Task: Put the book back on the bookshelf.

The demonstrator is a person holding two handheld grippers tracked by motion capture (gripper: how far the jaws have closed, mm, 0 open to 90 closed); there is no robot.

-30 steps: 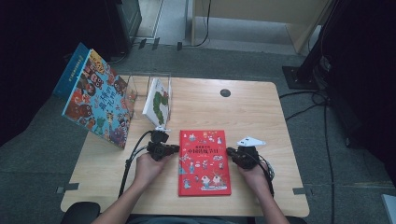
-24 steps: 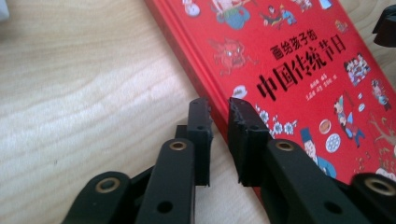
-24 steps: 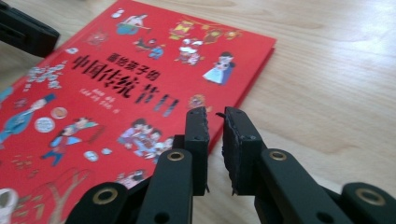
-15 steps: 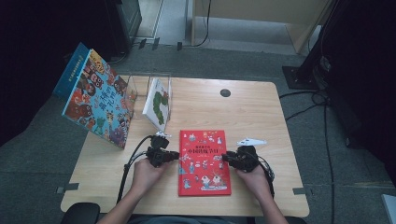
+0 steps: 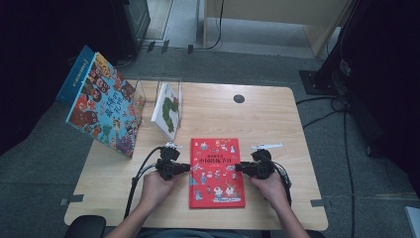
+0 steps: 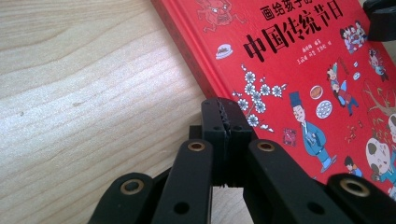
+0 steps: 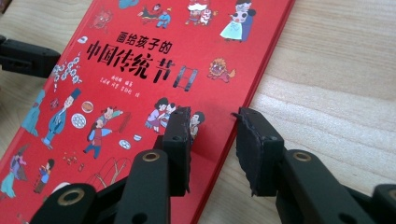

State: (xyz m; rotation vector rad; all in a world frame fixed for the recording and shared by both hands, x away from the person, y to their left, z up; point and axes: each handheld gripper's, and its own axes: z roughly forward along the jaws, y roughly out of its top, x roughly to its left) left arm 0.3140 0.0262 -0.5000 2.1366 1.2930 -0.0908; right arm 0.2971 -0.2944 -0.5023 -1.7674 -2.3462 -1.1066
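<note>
Flanking the red book (image 5: 217, 171) lying flat near the desk's (image 5: 277, 114) front edge, the clenched left gripper (image 5: 184, 167) waits empty while the right gripper's (image 7: 212, 122) jaws, just opening, straddle its edge ungripped, needing to close.

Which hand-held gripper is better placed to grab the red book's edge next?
Right hand-held gripper: its jaws have just been opening and now straddle the red book edge. The left hand-held gripper is shut over the cover.

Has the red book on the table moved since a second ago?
No. The red book lies flat in the same spot, its top edge level with the foot of the clear stand and the same strip of table showing below it.
</note>
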